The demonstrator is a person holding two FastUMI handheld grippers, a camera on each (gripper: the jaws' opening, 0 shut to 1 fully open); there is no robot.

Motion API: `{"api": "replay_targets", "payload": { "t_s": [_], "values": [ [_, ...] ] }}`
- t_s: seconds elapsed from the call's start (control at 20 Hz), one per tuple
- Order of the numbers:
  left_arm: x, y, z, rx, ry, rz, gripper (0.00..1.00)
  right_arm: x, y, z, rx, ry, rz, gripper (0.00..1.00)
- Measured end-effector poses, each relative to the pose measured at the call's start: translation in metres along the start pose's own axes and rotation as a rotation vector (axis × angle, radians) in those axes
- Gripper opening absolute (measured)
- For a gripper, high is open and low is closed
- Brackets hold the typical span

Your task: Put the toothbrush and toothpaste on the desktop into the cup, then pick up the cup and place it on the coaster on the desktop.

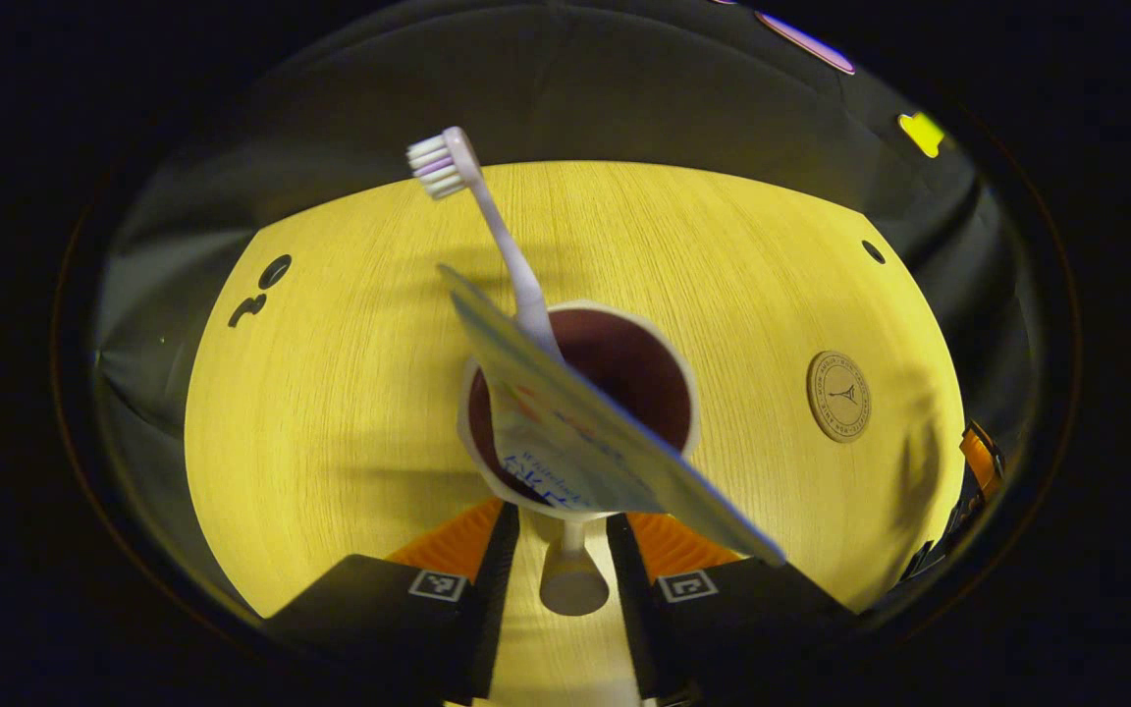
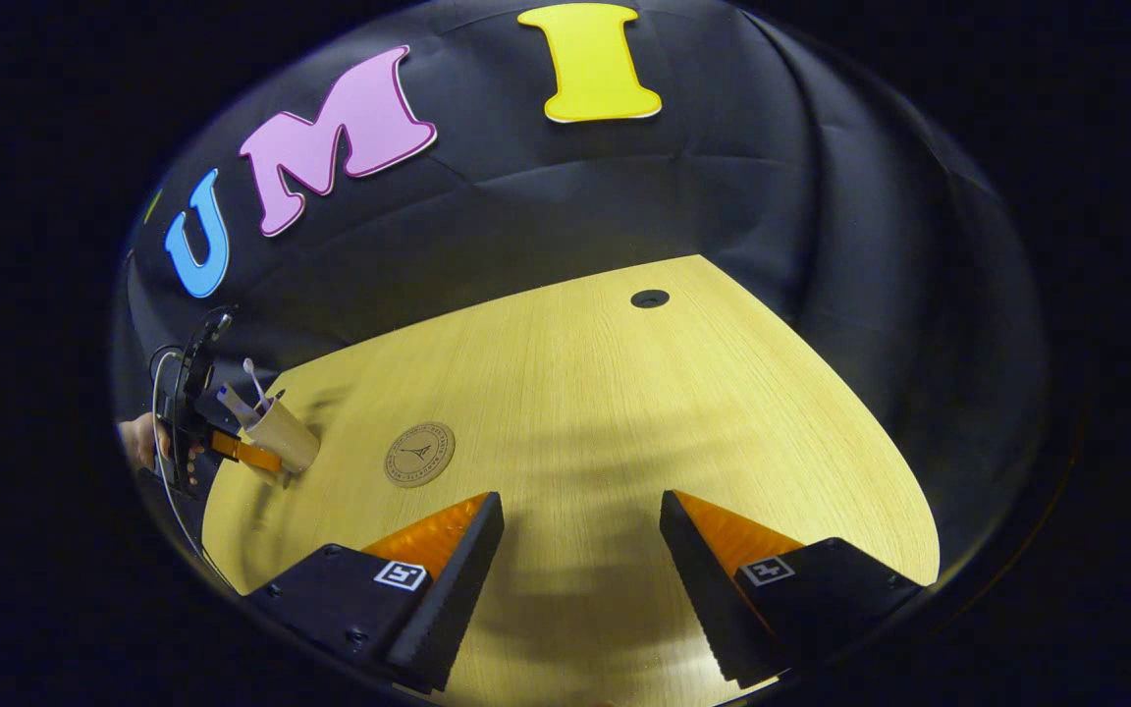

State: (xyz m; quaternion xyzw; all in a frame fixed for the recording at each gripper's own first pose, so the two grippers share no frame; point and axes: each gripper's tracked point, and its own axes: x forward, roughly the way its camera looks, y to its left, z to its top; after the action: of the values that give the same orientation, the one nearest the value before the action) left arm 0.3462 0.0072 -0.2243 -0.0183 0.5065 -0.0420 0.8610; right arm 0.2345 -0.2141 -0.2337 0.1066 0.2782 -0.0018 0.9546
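Our left gripper is clamped on the cup, lifted and tilted, with the toothbrush and toothpaste leaning out of it. The coaster lies well apart on the desktop. Our right gripper hangs with fingers apart, holding nothing. A further tilt could spill the toothpaste before we reach the coaster.

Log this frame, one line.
left claw: shut on cup | toothbrush, toothpaste: in cup | coaster: bare | right claw: open
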Motion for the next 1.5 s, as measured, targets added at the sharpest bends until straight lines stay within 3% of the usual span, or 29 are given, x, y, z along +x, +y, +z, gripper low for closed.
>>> {"api": "replay_targets", "payload": {
  "t_s": [0.05, 0.1, 0.2, 0.3, 0.35, 0.4, 0.55, 0.85, 0.95, 1.0, 1.05, 1.1, 1.15, 1.2, 1.25, 1.5],
  "values": [
    [0.000, -0.002, 0.000, -0.003, 0.005, -0.006, 0.45, -0.001, 0.000, -0.001, 0.001, 0.000, -0.001, 0.99],
    [0.001, -0.003, -0.002, -0.005, 0.009, 0.001, 0.48, -0.001, 0.000, -0.001, 0.000, 0.000, -0.001, 0.99],
    [0.000, -0.003, -0.002, -0.001, 0.008, 0.002, 0.32, -0.003, 0.002, -0.001, -0.003, -0.002, -0.001, 0.98],
    [0.000, -0.003, -0.002, -0.006, 0.003, -0.002, 0.34, -0.005, 0.005, -0.003, -0.008, -0.003, 0.001, 0.99],
    [0.000, -0.004, -0.001, -0.009, -0.005, -0.005, 0.24, -0.006, 0.006, -0.003, -0.016, -0.002, 0.002, 0.98],
    [0.000, -0.007, -0.001, -0.016, -0.011, -0.011, 0.28, -0.007, 0.007, -0.004, -0.023, -0.001, 0.001, 0.99],
    [-0.004, -0.006, 0.000, -0.016, -0.032, -0.011, 0.27, -0.009, 0.010, -0.004, -0.029, -0.003, 0.003, 0.99],
    [-0.026, -0.038, 0.012, 0.088, -0.067, -0.051, 0.27, -0.018, 0.015, 0.002, -0.027, -0.012, 0.006, 0.98],
    [-0.029, -0.055, 0.015, 0.117, -0.071, -0.071, 0.27, -0.024, 0.014, 0.006, -0.027, -0.020, 0.006, 0.98],
    [-0.030, -0.066, 0.017, 0.127, -0.072, -0.085, 0.22, -0.027, 0.013, 0.008, -0.025, -0.027, 0.004, 0.98],
    [-0.030, -0.076, 0.019, 0.138, -0.074, -0.097, 0.27, -0.030, 0.012, 0.010, -0.025, -0.032, 0.005, 0.98],
    [-0.030, -0.087, 0.022, 0.153, -0.075, -0.108, 0.22, -0.034, 0.010, 0.012, -0.027, -0.038, 0.003, 0.98],
    [-0.030, -0.098, 0.024, 0.171, -0.075, -0.118, 0.27, -0.037, 0.007, 0.013, -0.028, -0.044, 0.000, 0.98],
    [-0.030, -0.110, 0.027, 0.191, -0.076, -0.128, 0.22, -0.040, 0.005, 0.015, -0.026, -0.048, -0.002, 0.98],
    [-0.028, -0.122, 0.028, 0.211, -0.072, -0.139, 0.27, -0.043, 0.002, 0.015, -0.021, -0.052, -0.005, 0.98],
    [-0.013, -0.179, 0.036, 0.310, -0.054, -0.185, 0.26, -0.057, -0.014, 0.017, -0.005, -0.074, -0.031, 0.98]
  ]
}}
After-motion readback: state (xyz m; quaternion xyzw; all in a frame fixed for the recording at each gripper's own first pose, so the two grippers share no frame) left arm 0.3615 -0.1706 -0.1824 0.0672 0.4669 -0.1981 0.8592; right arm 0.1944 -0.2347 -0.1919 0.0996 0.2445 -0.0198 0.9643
